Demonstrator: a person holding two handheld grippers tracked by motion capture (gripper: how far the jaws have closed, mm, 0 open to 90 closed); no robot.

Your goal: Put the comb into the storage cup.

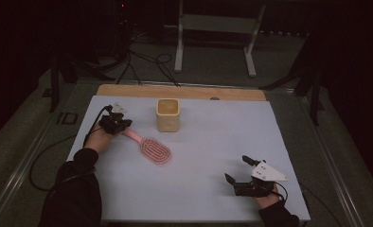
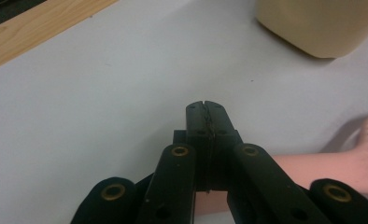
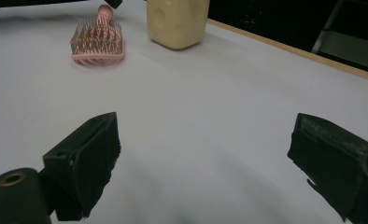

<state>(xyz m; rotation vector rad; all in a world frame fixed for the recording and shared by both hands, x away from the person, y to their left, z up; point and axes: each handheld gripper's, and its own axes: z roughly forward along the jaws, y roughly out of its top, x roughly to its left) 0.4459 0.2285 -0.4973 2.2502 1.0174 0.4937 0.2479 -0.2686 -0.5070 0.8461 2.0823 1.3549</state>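
Nearest the camera, the right gripper (image 1: 237,171) rests low on the white table (image 1: 213,142), jaws wide apart, empty. Far left, the left gripper (image 1: 124,126) sits over the pink hairbrush (image 1: 152,148) handle, jaws pressed together; whether they pinch it I can't tell. Brush lies flat, bristles up, just left-front of the beige cup (image 1: 168,114). Looks like light, stiff, slick plastic; the narrow handle is the best hold.
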